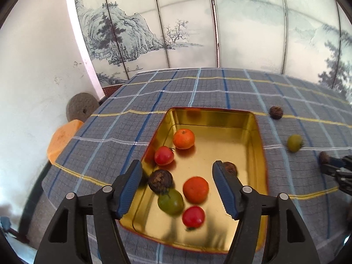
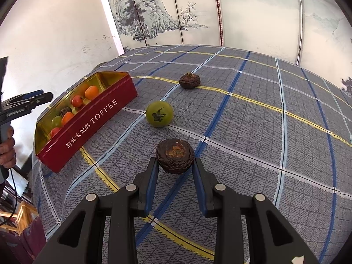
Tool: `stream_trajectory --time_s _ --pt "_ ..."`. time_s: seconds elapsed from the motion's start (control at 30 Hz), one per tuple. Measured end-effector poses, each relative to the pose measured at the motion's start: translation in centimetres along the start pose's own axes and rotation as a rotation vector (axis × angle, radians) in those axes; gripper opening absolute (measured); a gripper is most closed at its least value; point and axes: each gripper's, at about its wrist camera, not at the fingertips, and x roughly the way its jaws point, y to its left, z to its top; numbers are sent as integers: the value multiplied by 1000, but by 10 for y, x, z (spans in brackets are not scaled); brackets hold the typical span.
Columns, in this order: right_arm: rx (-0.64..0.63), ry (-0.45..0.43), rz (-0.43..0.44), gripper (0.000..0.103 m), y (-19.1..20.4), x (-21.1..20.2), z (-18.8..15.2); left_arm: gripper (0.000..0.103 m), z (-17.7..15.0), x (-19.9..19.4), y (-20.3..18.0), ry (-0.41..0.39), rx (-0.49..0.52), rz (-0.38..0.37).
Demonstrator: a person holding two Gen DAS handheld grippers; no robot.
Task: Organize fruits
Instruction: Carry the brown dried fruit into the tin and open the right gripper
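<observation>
A red toffee tin (image 2: 92,129) with a gold inside (image 1: 231,140) sits on the plaid cloth and holds several fruits: two oranges, two red tomatoes, a green tomato and dark brown fruits. My left gripper (image 1: 177,173) is open and empty above the tin. My right gripper (image 2: 175,165) is shut on a dark brown wrinkled fruit (image 2: 175,155) at cloth level. A green tomato (image 2: 159,113) and another dark brown fruit (image 2: 189,81) lie on the cloth beyond it; both also show in the left wrist view, the tomato (image 1: 294,143) and the brown fruit (image 1: 276,112).
A painted folding screen (image 1: 198,22) stands behind the table. A stone disc (image 1: 80,110) and an orange block (image 1: 61,140) sit off the table's left edge. The right gripper shows at the left wrist view's right edge (image 1: 338,171).
</observation>
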Motion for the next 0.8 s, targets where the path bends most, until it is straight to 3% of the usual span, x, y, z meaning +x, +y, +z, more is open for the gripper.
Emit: stream_trajectory --time_s 0.3,0.4,0.5,0.63,0.8 --pt "-5 -13 -17 29 14 -10 8 74 -35 -52 19 -49 -47 -61" --pt "-32 -36 15 29 33 -20 22 77 -48 -72 27 -88 -41 -42" --pt "-73 -48 81 29 61 -22 44 79 -56 -80 34 -77 -36 -24" --pt "-151 -32 161 29 111 -5 74 79 -60 -80 40 -52 -39 -12" --pt "-215 43 177 29 154 43 96 81 -63 -81 47 -42 -40 -9"
